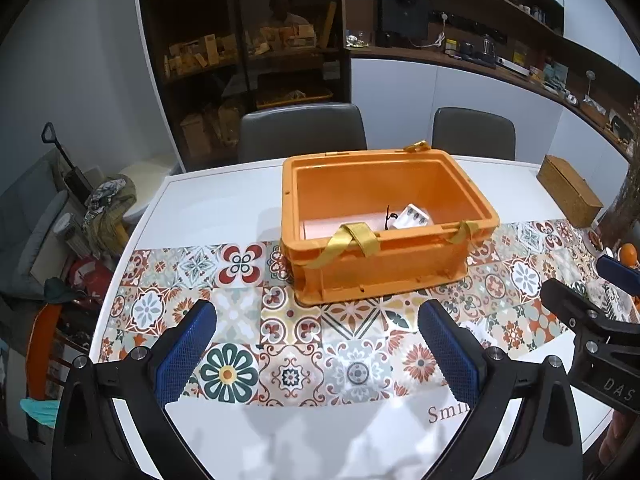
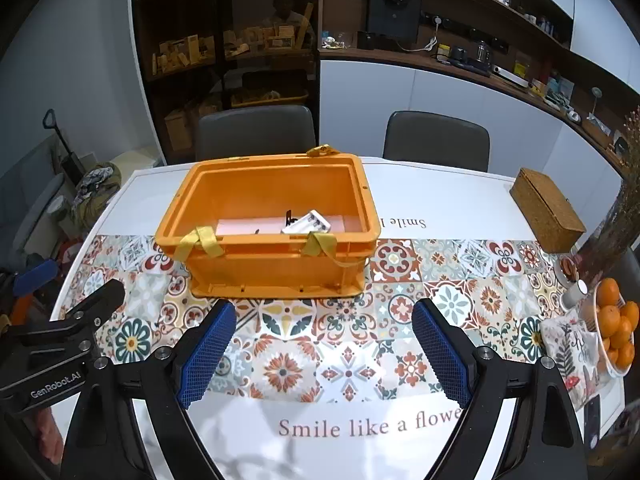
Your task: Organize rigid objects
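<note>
Blue-padded left gripper (image 1: 318, 346) spread wide and holding nothing, poised above the patterned tile runner (image 1: 280, 344) on a white table (image 1: 224, 196). Right gripper (image 2: 322, 344) likewise parted and bare, hanging over the same runner near printed lettering (image 2: 368, 426) reading "Smile like a flower". Just beyond both sets of fingers, sitting partly on the runner: an orange plastic crate (image 2: 272, 260), rectangular, open-topped, with yellow fabric straps (image 2: 200, 242) draped over its near rim. Long axis running left to right across the table, near long wall facing the cameras. Inside, toward the near wall: a white battery holder (image 2: 308, 222) with round cell ends showing, lying tilted, beside a small black clip-like piece (image 2: 289, 216) too small to identify, both resting on a pale pink sheet (image 2: 248, 226) on the crate floor. Farther right, well apart from the crate: a closed woven box (image 2: 548, 210). At the right edge: a bowl of oranges (image 2: 616, 328). Behind the table: two grey chairs (image 2: 256, 130).
</note>
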A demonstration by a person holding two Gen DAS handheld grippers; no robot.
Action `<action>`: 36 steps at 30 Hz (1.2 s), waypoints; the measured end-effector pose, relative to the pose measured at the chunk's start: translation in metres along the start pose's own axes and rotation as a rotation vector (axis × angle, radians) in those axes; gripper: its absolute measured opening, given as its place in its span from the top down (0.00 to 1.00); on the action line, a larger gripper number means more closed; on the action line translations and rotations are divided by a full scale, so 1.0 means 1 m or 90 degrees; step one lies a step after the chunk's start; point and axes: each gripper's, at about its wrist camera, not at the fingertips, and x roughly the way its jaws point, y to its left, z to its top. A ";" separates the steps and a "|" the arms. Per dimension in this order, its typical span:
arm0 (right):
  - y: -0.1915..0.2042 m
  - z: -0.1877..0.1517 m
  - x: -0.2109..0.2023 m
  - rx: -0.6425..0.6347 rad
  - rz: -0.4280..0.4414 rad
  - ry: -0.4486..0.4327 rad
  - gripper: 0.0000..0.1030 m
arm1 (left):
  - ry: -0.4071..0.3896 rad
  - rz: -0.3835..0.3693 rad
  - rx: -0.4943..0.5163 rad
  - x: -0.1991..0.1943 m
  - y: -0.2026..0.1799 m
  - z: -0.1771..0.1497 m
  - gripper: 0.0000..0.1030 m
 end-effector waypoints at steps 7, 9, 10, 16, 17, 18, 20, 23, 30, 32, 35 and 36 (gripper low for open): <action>-0.003 -0.019 -0.002 0.011 0.004 0.021 0.13 | 0.011 -0.008 0.008 -0.003 -0.005 -0.011 0.00; -0.005 -0.022 -0.001 0.016 0.006 0.028 0.13 | 0.016 -0.013 0.009 -0.003 -0.006 -0.013 0.00; -0.006 -0.024 -0.001 0.019 0.007 0.032 0.13 | 0.017 -0.014 0.008 -0.003 -0.006 -0.014 0.00; -0.008 -0.026 -0.002 0.020 0.011 0.034 0.13 | 0.021 -0.019 0.008 -0.005 -0.007 -0.016 0.00; -0.009 -0.025 -0.002 0.020 0.011 0.033 0.13 | 0.021 -0.021 0.008 -0.005 -0.007 -0.016 0.00; -0.009 -0.025 -0.003 0.019 0.010 0.032 0.13 | 0.022 -0.019 0.007 -0.005 -0.007 -0.016 0.00; -0.009 -0.025 -0.003 0.019 0.014 0.032 0.13 | 0.021 -0.016 0.008 -0.006 -0.007 -0.017 0.00; -0.009 -0.025 -0.003 0.017 0.011 0.031 0.13 | 0.022 -0.016 0.009 -0.006 -0.008 -0.017 0.00; -0.009 -0.025 -0.002 0.016 0.014 0.035 0.13 | 0.024 -0.020 0.011 -0.006 -0.009 -0.017 0.00; -0.009 -0.025 -0.002 0.016 0.015 0.036 0.13 | 0.025 -0.020 0.012 -0.005 -0.008 -0.017 0.00; -0.009 -0.026 -0.001 0.015 0.015 0.038 0.13 | 0.028 -0.025 0.010 -0.005 -0.008 -0.017 0.00; -0.009 -0.026 -0.001 0.015 0.016 0.038 0.13 | 0.029 -0.025 0.010 -0.005 -0.008 -0.017 0.00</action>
